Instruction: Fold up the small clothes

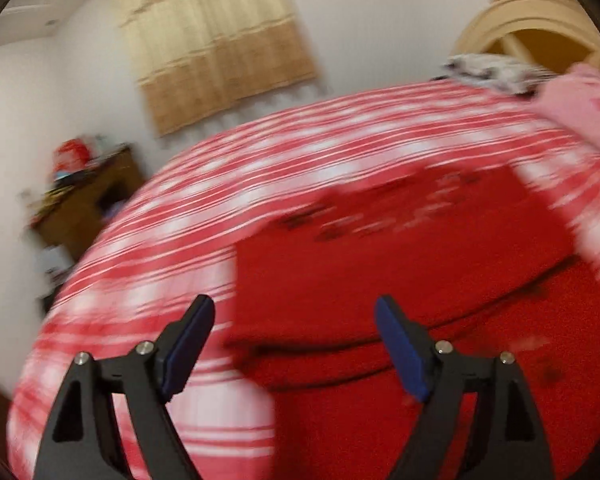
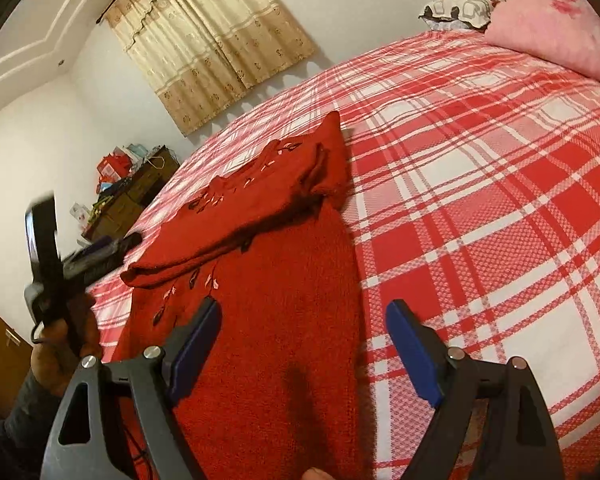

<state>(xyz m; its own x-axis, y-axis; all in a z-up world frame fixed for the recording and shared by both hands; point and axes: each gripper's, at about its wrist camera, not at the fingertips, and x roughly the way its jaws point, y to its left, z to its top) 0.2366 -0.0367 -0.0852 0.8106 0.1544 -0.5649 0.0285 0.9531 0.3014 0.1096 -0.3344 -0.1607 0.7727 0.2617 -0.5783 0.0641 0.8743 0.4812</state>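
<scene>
A red knitted sweater (image 2: 268,280) with small embroidered leaves lies on the red and white checked bedspread (image 2: 480,200). Its upper part is folded down over the body. My right gripper (image 2: 304,308) hovers open over the sweater's lower half, with nothing between its blue pads (image 2: 196,344). At the left edge of that view a hand holds my left gripper (image 2: 86,232) beside the sweater's left side. The left wrist view is blurred. There the left gripper (image 1: 294,308) stands open and empty above the left border of the sweater (image 1: 400,260).
A pink pillow (image 2: 556,20) and a patterned pillow (image 2: 460,8) lie at the head of the bed. A beige curtain (image 2: 212,40) hangs on the far wall. A wooden dresser (image 2: 132,196) loaded with bags stands beside the bed's far left corner.
</scene>
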